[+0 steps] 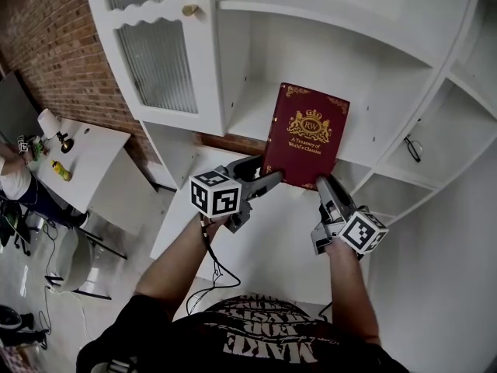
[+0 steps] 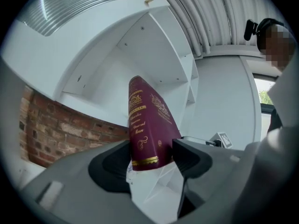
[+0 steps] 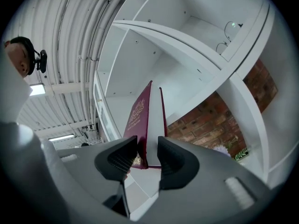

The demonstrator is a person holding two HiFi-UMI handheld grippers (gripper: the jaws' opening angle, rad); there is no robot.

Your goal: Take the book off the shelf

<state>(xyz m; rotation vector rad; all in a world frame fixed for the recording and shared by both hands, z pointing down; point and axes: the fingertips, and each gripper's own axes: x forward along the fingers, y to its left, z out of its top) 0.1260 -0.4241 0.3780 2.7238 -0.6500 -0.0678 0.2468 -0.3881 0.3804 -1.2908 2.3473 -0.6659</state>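
A dark red hardcover book (image 1: 304,134) with gold print stands upright, held in front of the white shelf unit's (image 1: 326,10) middle compartment. My left gripper (image 1: 268,179) is shut on its lower left corner at the spine, and in the left gripper view the book (image 2: 149,125) sits between both jaws of that gripper (image 2: 154,155). The right gripper (image 1: 322,186) is shut on the lower right corner. In the right gripper view the book's (image 3: 145,120) page edge faces the camera, with that gripper's (image 3: 148,155) jaws pressed on both covers.
A cabinet door with ribbed glass and a brass knob (image 1: 190,10) is at the upper left. Eyeglasses (image 1: 412,148) lie on a right-hand shelf. A brick wall (image 1: 54,45) and a white table (image 1: 81,162) with a yellow bottle (image 1: 61,170) are at left.
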